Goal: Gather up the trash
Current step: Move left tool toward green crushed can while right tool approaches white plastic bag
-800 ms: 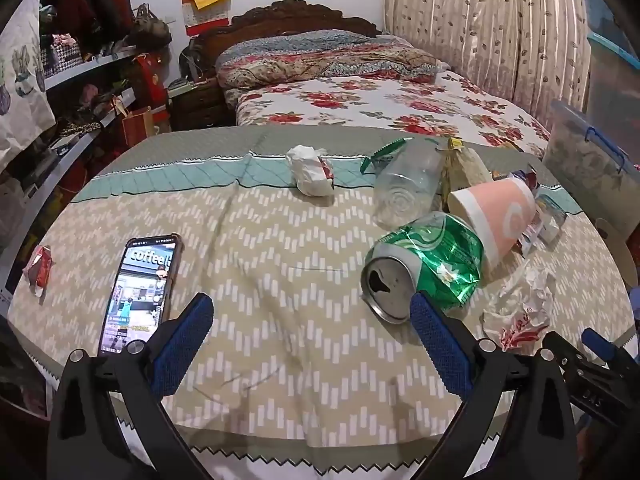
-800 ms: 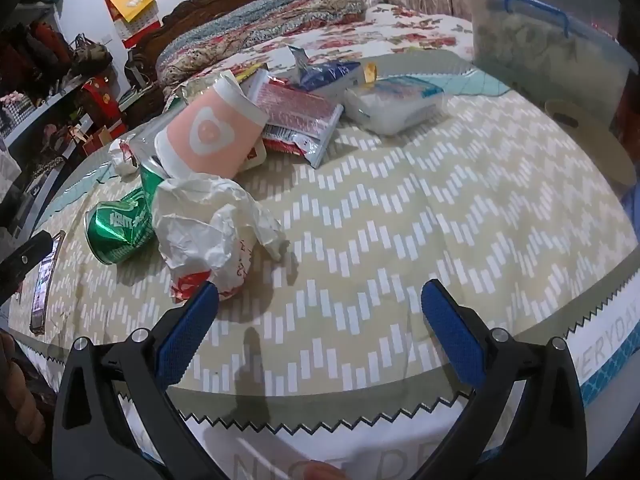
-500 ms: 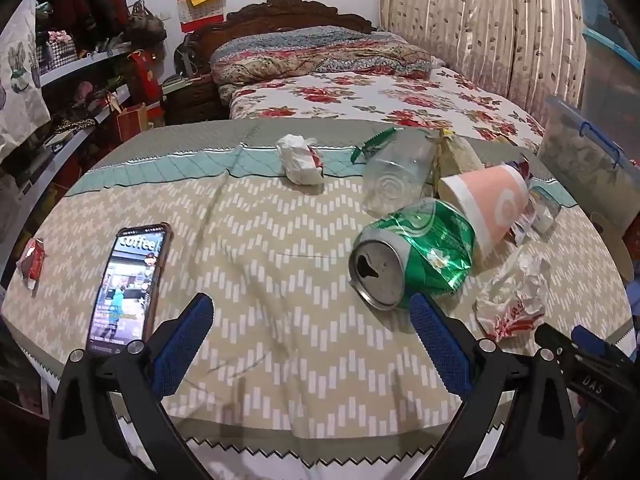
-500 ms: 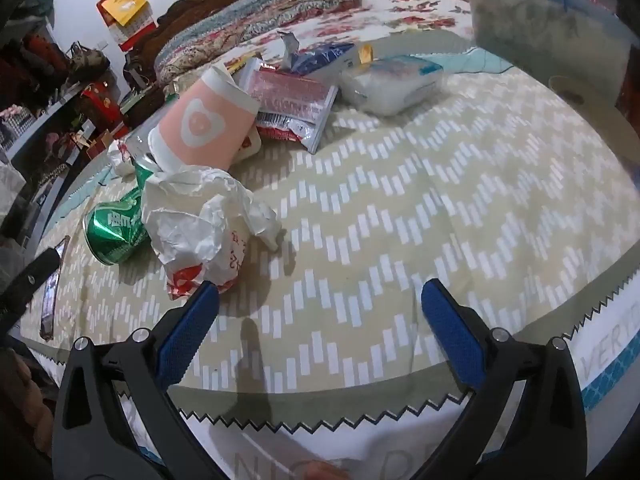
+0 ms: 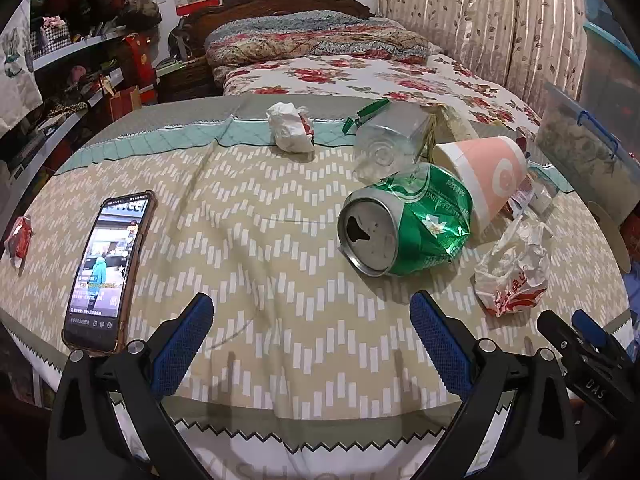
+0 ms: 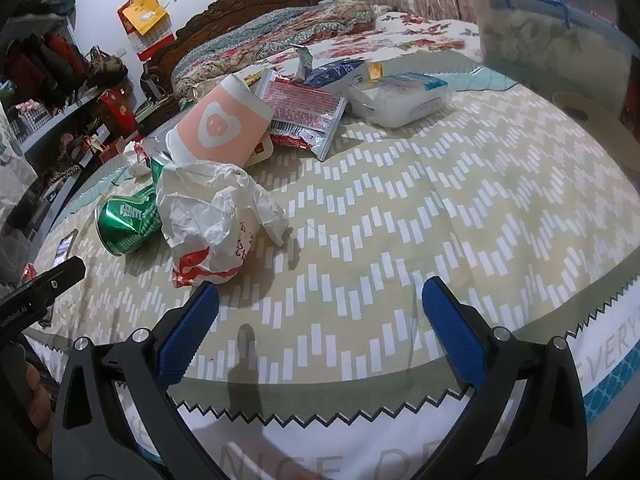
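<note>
A crushed green can (image 5: 404,220) lies on its side on the zigzag tablecloth, just beyond my open, empty left gripper (image 5: 312,320). Behind it lie a pink paper cup (image 5: 484,172) and a clear plastic bottle (image 5: 388,144). A crumpled white-and-red wrapper (image 5: 512,272) lies to the right; in the right wrist view this wrapper (image 6: 212,224) sits just ahead-left of my open, empty right gripper (image 6: 320,312). The can (image 6: 128,220), the cup (image 6: 220,124) and red snack packets (image 6: 304,108) lie further back. Another crumpled wrapper (image 5: 290,128) lies at the far side.
A lit phone (image 5: 106,268) lies at the left near the table edge, beside a small red wrapper (image 5: 18,236). A tissue pack (image 6: 400,96) and a clear storage bin (image 6: 552,36) stand at the right. A bed (image 5: 360,68) lies behind the table.
Both grippers have drawn back slightly and shifted; the can and wrapper sit a little farther from the fingertips. Both grippers stay open and nothing on the table has moved.
</note>
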A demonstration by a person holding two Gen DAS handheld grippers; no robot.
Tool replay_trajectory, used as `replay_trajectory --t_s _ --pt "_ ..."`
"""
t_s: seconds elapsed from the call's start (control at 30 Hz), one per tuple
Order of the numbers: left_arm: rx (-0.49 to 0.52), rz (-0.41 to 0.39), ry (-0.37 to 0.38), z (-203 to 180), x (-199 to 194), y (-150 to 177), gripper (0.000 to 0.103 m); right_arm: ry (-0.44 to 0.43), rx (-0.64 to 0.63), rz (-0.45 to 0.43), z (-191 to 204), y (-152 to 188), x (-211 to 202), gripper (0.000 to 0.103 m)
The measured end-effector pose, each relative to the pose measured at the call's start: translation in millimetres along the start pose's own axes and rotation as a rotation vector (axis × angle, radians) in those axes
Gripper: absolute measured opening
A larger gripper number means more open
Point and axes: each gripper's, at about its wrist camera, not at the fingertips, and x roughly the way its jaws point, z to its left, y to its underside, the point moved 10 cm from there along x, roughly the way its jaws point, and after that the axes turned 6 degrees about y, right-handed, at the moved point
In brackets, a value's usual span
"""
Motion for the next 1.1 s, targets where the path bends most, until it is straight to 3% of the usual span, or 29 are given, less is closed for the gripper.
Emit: replay_trajectory --t_s 0.13,0.5,0.67,0.9,1.1 --pt "-0.027 0.021 0.013 3.4 1.3 2.9 0.094 0.006 -0.004 0.003 1.9 0.5 2.5 0.100" --pt "-0.011 0.047 -0.035 16.9 5.7 4.5 0.094 0.011 -0.016 0.013 1.3 -4.4 5.2 0.100" --pt "-0.013 0.022 -0.041 29.1 1.4 1.5 0.094 0.018 -0.042 0.011 4.3 -3.1 6.2 0.100" --pt "-0.001 0.052 -0.005 23.0 -0.7 23.7 0.094 0.016 -0.064 0.009 3.8 -3.4 9.0 0.100" --pt "0.027 0.156 0.149 -2.8 0.7 57.9 0.094 -0.024 -0.045 -0.009 1.4 -7.1 2.4 0.095"
